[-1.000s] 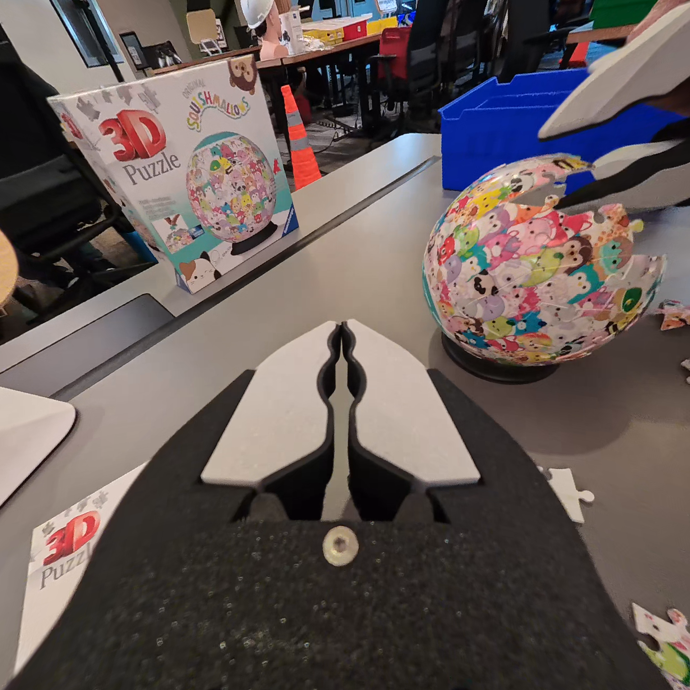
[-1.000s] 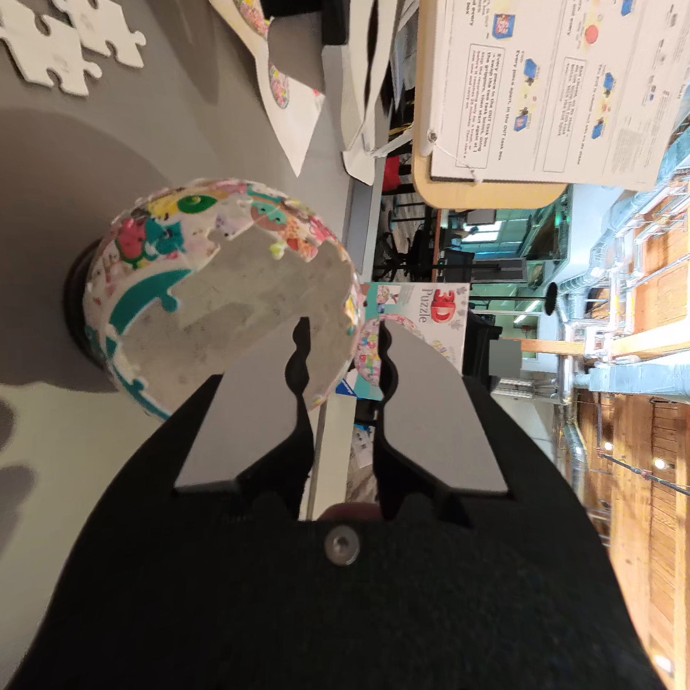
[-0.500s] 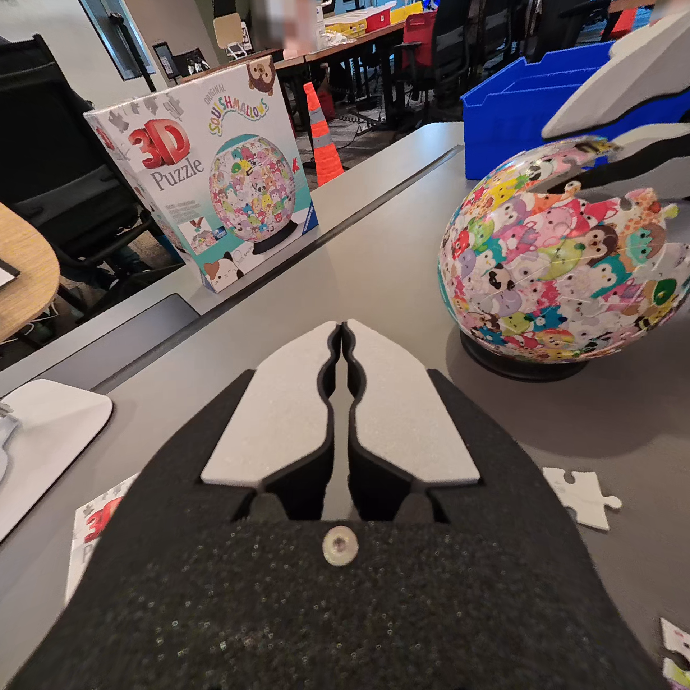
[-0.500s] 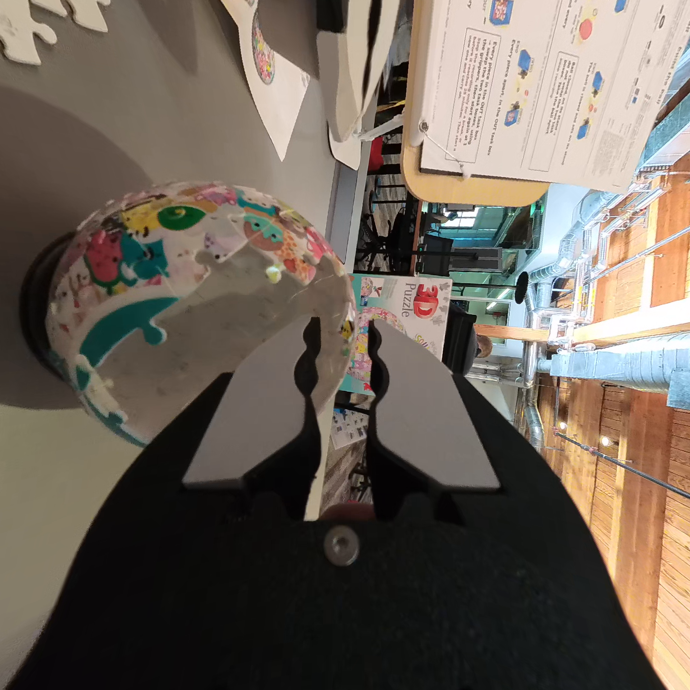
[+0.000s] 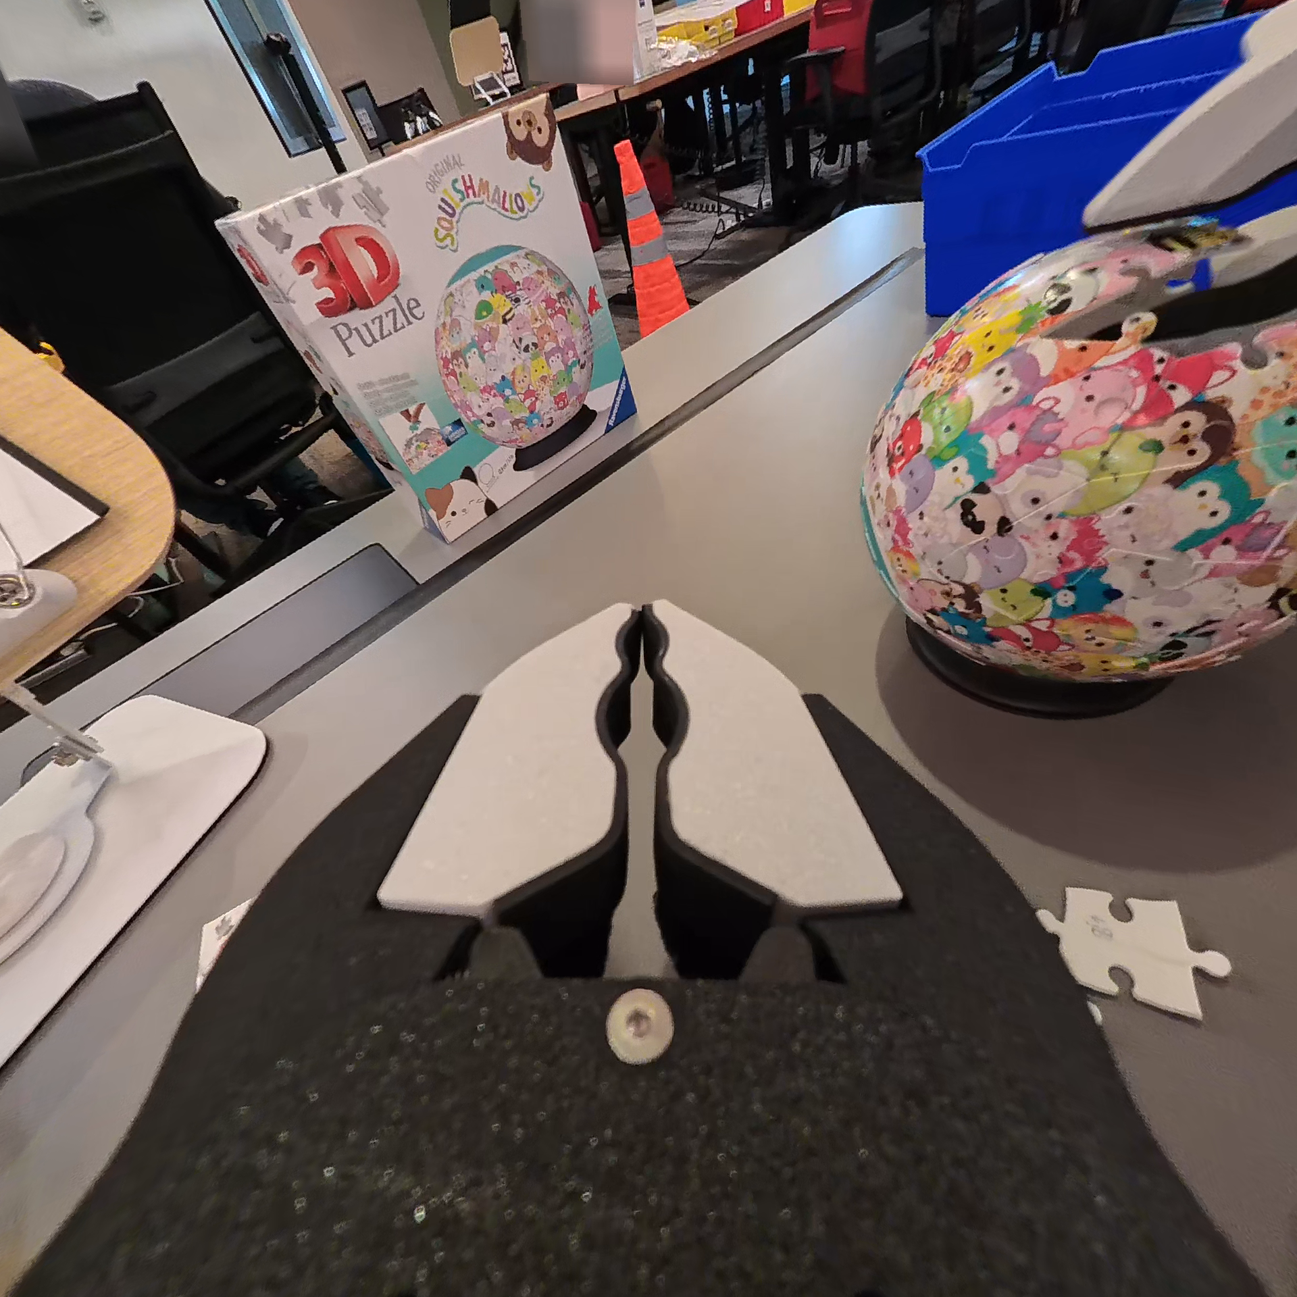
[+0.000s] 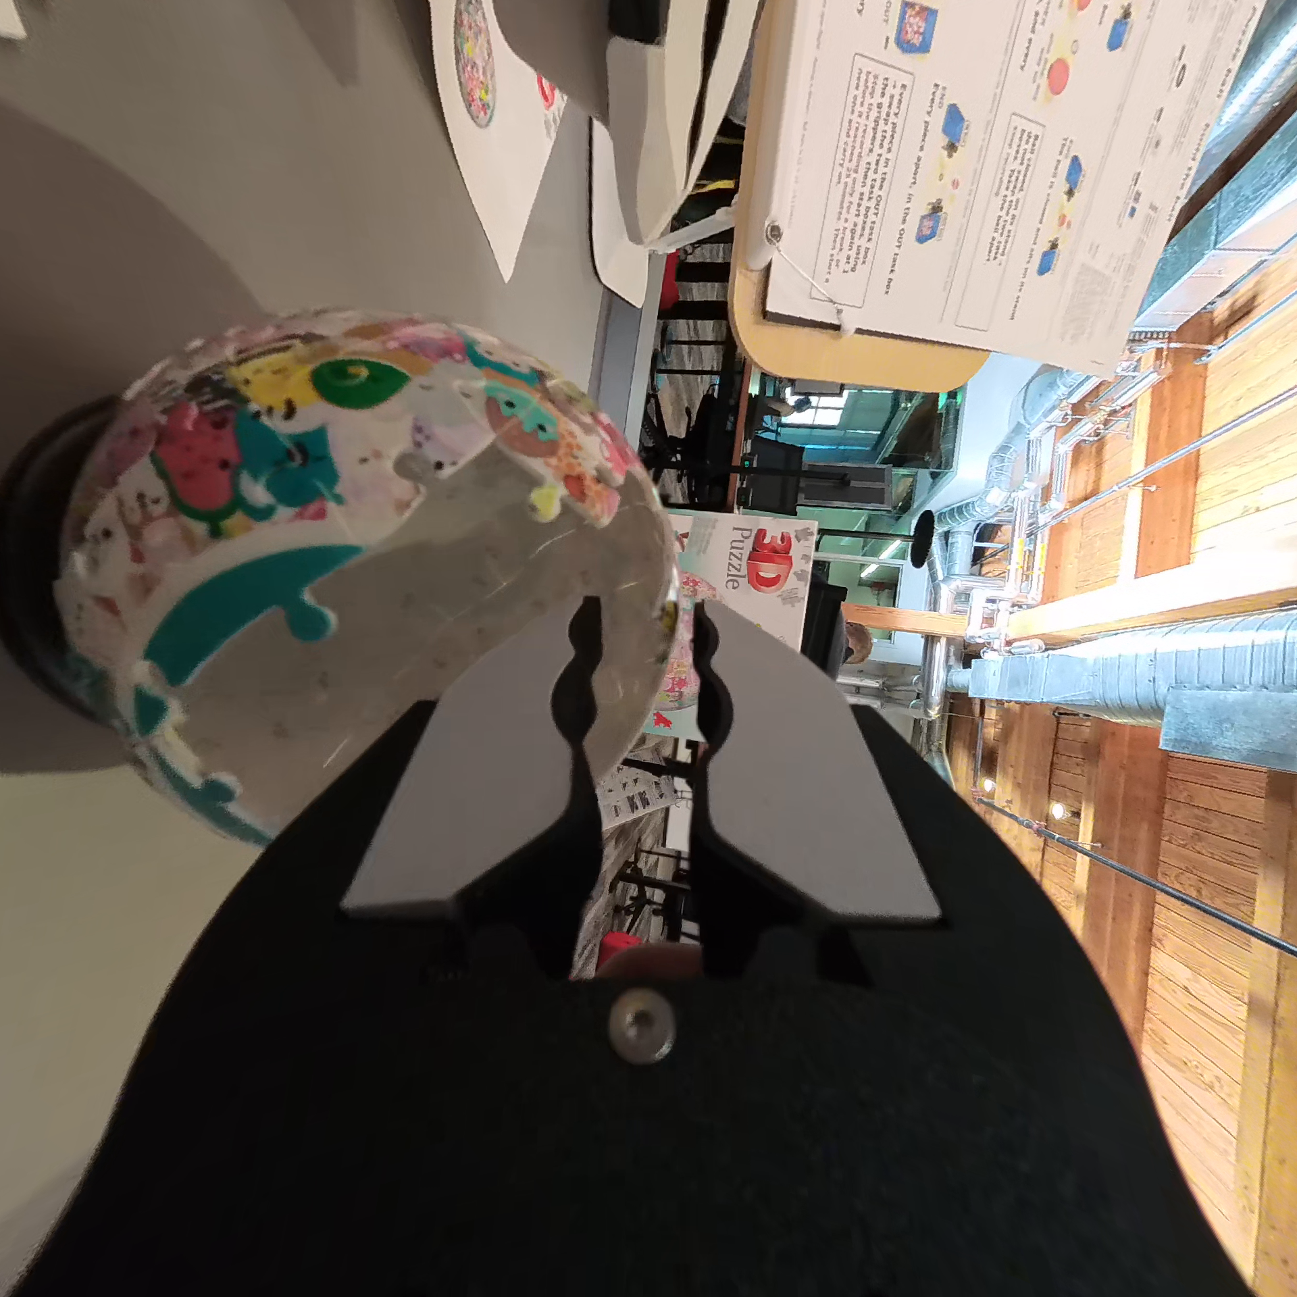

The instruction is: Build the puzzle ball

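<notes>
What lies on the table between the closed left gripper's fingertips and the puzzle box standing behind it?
Nothing: in the left wrist view only bare grey table and its dark seam groove separate the left gripper from the puzzle box.

Left hand-held gripper (image 5: 642, 621): broad black body with a grainy, speckled surface, widening toward the camera. One round silver screw (image 5: 639, 1029) sits on the centre line. Two fingers (image 5: 523, 786) with flat pale grey top plates over black undersides; their inner edges are wavy.

Right hand-held gripper (image 6: 642, 610): same build, matte black body, silver centre screw (image 6: 641, 1032), grey-topped fingers (image 6: 807, 786) with scalloped black inner edges.
</notes>
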`<state>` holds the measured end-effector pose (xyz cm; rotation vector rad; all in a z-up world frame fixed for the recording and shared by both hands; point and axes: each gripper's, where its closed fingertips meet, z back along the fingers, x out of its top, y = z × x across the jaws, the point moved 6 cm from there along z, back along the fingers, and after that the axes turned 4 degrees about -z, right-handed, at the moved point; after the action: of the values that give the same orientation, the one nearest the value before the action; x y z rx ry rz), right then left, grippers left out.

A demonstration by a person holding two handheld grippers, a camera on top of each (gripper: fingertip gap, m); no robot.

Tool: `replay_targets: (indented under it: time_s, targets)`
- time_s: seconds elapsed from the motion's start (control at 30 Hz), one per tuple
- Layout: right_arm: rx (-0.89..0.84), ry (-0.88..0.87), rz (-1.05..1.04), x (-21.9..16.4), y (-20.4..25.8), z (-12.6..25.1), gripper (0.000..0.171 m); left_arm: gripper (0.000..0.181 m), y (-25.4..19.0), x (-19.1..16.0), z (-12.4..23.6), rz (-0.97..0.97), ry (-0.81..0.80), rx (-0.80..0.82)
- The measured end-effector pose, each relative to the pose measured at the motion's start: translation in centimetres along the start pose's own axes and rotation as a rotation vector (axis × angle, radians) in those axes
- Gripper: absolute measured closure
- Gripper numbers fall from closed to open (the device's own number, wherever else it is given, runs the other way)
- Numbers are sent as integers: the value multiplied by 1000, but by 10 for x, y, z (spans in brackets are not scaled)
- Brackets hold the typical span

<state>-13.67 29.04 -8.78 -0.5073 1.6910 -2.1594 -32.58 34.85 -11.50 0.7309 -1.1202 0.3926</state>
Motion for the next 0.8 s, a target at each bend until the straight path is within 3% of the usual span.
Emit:
replay_targets:
  time_s: [0.23, 0.33, 0.4, 0.43, 0.47, 0.53, 0.6, 0.8]
  targets:
    - [-59, 21, -115, -3, -11, 40, 127, 181, -2, 1, -1, -11, 0, -6]
    - [-67, 55, -376, -14, -19, 82, 124, 181, -3, 1, -1, -6, -1, -15]
    - [71, 32, -688, -15, -1, 106, 129, 181, -3, 3, 0, 14, -13, -33]
    - [234, 5, -877, -10, 20, 113, 132, 181, -4, 5, 1, 34, -19, -54]
    - [371, 25, -1047, -6, 42, 117, 124, 181, -5, 7, 3, 61, -19, -83]
    - [526, 154, -1228, -4, 82, 121, 126, 181, -11, 16, 7, 110, -31, -147]
    - [563, 209, -1321, 1, 103, 120, 115, 181, -18, 29, 14, 148, -33, -215]
    - [645, 232, -1307, 14, 122, 109, 124, 181, -50, 56, 50, 281, -25, -419]
